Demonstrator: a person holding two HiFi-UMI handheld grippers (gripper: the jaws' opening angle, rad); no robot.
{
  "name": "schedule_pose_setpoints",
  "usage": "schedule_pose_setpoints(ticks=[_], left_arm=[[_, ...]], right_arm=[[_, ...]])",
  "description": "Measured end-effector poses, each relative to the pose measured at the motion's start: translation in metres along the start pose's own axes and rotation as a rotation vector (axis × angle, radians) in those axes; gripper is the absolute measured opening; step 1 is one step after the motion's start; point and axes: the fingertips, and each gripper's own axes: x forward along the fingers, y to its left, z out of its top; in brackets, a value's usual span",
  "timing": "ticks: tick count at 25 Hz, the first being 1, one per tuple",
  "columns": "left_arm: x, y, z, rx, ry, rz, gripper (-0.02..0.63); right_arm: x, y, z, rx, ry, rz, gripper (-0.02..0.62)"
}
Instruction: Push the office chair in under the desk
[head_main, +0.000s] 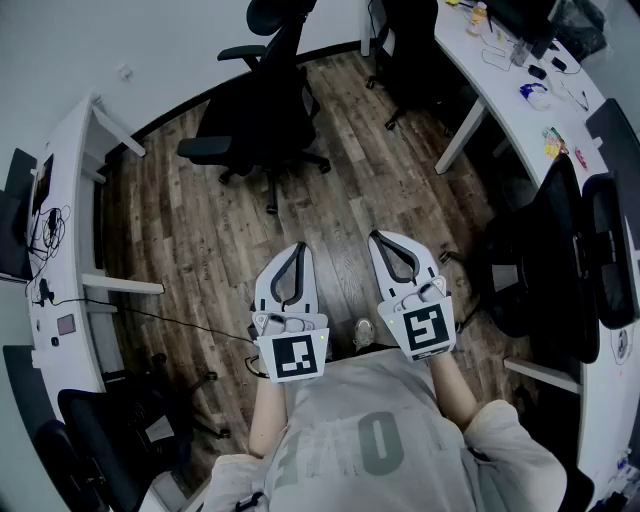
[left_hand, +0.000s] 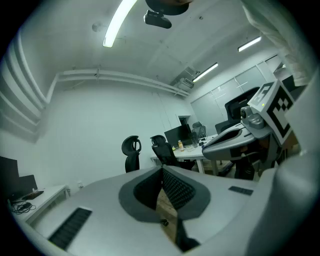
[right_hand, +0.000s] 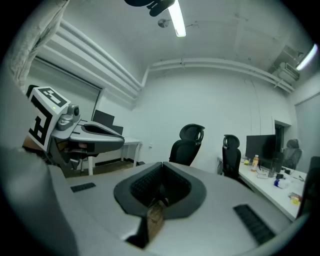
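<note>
A black office chair with a headrest stands out on the wood floor, ahead of me and away from the desks. It shows in the left gripper view as the office chair and in the right gripper view as the office chair, against the far white wall. My left gripper and right gripper are held side by side in front of my chest, well short of the chair. Both point level toward it. Each one's jaws are shut together with nothing between them, as seen at the left gripper and the right gripper.
A white desk with cables runs along the left. A curved white desk with monitors and small items runs along the right. More black chairs stand at the right desk, far end and near left. Wood floor lies between.
</note>
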Motion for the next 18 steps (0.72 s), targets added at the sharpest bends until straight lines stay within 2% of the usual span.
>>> schedule_pose_setpoints(ticks=[8, 11, 18], left_arm=[[0.009, -0.008, 0.003, -0.007, -0.010, 0.014, 0.017], [0.017, -0.015, 0.005, -0.006, -0.011, 0.012, 0.017], [0.034, -0.034, 0.002, -0.062, -0.019, 0.006, 0.017]], right_arm=[[-0.004, -0.014, 0.003, -0.051, 0.013, 0.018, 0.021], [-0.007, -0.024, -0.003, -0.037, 0.010, 0.009, 0.021], [-0.014, -0.054, -0.012, -0.016, -0.009, -0.022, 0.021]])
